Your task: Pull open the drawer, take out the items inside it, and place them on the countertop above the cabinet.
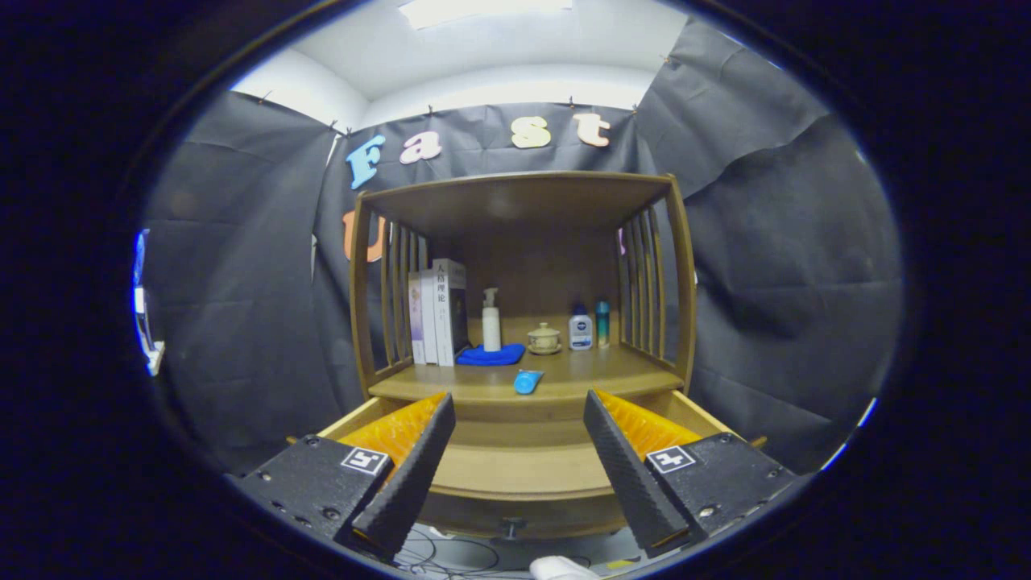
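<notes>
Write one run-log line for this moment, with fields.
gripper: open, holding nothing | drawer: pulled open below fingers | blue tube: lying on countertop front edge | stage: item placed

cabinet (pixel 681 266): smooth satin wood | cloth (pixel 491 355): soft blue fabric | claw (pixel 519 451) fingers: ridged, spread apart

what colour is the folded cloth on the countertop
The cloth is bright blue, seen in the gripper view, beyond the open gripper.

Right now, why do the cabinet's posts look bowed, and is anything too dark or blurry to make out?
In the gripper view the fisheye lens bends the cabinet posts outward; a ceiling light glares white above; the shelf recess behind the white pump bottle sits in shadow; the blue tube on the countertop stays sharp; the open gripper hangs over the pulled-out drawer, holding nothing.
</notes>
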`<state>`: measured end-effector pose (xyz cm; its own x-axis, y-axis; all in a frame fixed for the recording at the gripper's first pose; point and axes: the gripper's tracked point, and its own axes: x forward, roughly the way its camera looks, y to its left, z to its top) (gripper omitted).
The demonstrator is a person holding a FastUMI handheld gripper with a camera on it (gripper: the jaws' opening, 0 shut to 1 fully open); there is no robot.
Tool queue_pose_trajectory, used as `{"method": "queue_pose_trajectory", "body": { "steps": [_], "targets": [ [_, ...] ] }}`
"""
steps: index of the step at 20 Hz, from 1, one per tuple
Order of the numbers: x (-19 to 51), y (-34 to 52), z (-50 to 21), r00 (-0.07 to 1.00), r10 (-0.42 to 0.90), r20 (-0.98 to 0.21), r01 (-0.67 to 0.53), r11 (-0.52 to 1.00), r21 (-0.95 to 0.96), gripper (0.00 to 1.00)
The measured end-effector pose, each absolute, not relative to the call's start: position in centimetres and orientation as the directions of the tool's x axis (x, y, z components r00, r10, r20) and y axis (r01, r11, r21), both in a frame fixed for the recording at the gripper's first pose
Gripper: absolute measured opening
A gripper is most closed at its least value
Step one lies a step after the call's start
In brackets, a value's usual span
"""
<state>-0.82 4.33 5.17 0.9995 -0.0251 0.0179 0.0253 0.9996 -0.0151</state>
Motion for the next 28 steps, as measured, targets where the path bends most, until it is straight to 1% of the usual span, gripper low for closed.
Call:
{"method": "queue_pose_trajectory", "body": {
  "steps": [1, 8, 13, 16, 20, 24, 28],
  "targets": [
    [-1.2, 4.3, 4.4, 0.999, -0.036, 0.02, 0.036, 0.999, -0.026, 1.0],
    [-2.9, 4.1, -2.5, 0.995, -0.044, -0.09, 0.041, 0.999, -0.031, 1.0],
    [-2.2, 4.9, -5.8, 0.987, -0.029, -0.155, 0.024, 0.999, -0.039, 1.0],
    [-1.2, 4.8, -7.1, 0.982, -0.042, -0.183, 0.036, 0.999, -0.036, 1.0],
    [0.2, 4.7, -7.8, 0.979, -0.055, -0.194, 0.049, 0.998, -0.037, 1.0],
    [0.2, 4.5, -8.0, 0.977, -0.107, -0.185, 0.092, 0.992, -0.088, 1.0],
    [0.5, 4.7, -8.1, 0.977, -0.108, -0.186, 0.092, 0.991, -0.094, 1.0]
  ]
}}
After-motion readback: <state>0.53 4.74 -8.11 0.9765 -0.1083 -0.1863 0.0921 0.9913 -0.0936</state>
